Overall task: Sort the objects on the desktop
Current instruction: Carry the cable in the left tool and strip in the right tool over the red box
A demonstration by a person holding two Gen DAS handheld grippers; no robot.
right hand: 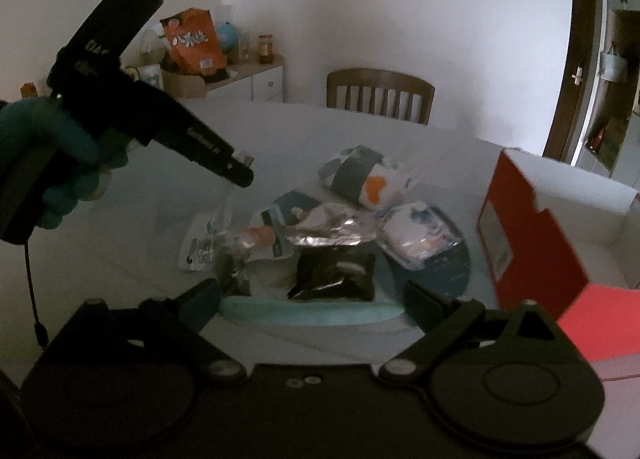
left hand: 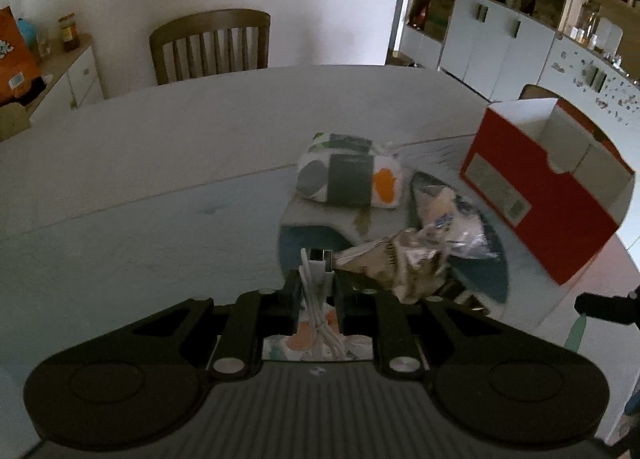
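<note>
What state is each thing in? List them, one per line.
left gripper: shut on white USB cable
right gripper: open, holding nothing
red shoebox: open, lid off
foil packet: crumpled, lying in the pile
dark snack packet: lying flat

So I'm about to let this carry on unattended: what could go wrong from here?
1. The left tool pinches only the white USB cable near its plug; loose loops hang below and could snag on the packets or slip free.
2. The red box sits near the table's edge, so a nudge might shift it off.
3. The right tool is open above the packet pile.
</note>
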